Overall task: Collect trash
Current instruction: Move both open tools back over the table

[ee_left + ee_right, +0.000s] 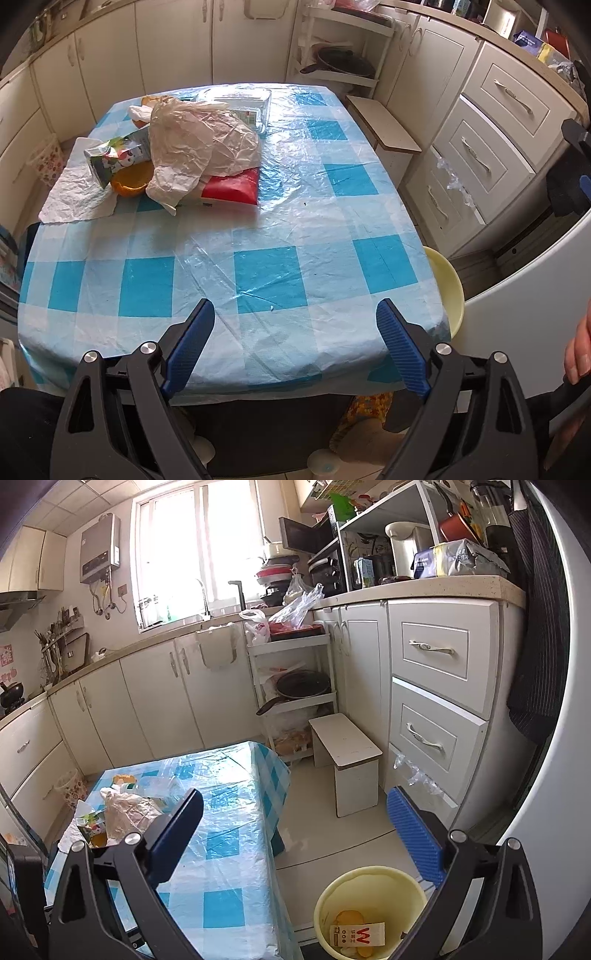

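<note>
A pile of trash lies at the far left of the blue checked table (266,229): a crumpled plastic bag (199,147), a drink carton (118,157), a red packet (231,190), orange peel (131,181), a white napkin (77,195) and a clear plastic tray (240,103). My left gripper (295,332) is open and empty over the table's near edge. My right gripper (295,834) is open and empty above the pale yellow bin (369,908), which holds a small carton (358,936) and peel. The bin (448,288) stands at the table's right corner.
White cabinets (436,701) and drawers line the right wall. A small white stool (347,757) and a shelf rack with a pan (295,686) stand beyond the table. A white fridge door (535,314) is close on the right. A patterned basket (50,162) stands at the far left.
</note>
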`<state>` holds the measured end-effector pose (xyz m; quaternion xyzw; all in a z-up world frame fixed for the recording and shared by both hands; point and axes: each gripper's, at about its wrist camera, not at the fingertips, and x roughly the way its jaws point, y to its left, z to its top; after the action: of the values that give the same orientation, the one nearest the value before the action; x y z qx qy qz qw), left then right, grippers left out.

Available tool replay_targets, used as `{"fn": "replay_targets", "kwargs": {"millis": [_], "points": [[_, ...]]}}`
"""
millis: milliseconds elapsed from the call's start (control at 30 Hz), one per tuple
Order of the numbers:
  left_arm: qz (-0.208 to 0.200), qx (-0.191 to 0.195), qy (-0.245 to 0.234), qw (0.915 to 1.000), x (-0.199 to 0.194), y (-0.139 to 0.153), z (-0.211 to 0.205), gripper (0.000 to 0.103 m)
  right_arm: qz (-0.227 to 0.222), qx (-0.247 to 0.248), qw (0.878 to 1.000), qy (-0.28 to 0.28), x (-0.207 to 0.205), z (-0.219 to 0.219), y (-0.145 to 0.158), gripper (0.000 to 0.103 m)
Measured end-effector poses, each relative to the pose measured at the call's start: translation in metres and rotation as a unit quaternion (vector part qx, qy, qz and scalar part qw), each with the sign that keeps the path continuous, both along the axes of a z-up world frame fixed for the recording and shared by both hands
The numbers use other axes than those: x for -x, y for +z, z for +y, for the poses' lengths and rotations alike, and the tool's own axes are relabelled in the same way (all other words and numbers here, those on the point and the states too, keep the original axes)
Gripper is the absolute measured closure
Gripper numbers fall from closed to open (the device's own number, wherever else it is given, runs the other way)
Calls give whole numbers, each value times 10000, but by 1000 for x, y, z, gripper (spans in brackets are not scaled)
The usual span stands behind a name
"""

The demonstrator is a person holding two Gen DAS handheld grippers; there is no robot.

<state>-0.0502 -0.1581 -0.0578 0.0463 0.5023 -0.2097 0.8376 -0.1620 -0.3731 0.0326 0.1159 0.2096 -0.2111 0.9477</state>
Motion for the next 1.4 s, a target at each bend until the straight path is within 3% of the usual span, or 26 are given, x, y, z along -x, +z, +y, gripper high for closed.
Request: {"fn": "replay_targets", "kwargs": {"millis": [667, 867, 1067, 1233, 1400], "points": [[-58, -170, 542, 9984, -28, -7, 61, 15, 341, 117, 9981, 503, -41, 42, -14, 8], [-143, -176, 1297, 9913, -63, 10, 129, 15, 591, 56, 9947, 841, -62, 61, -26, 8], [92, -262, 1766, 9839, -102, 6, 184, 15, 916, 88, 9882, 1225, -85, 88, -42, 8], [347, -314, 1979, 9791, -133, -9, 200, 15, 1116, 141, 9834, 1422, -100, 105, -54, 8], [155, -255, 1690, 9852, -155, -3, 180, 15, 1282, 209, 9798, 1518, -110, 115, -64, 8]]}}
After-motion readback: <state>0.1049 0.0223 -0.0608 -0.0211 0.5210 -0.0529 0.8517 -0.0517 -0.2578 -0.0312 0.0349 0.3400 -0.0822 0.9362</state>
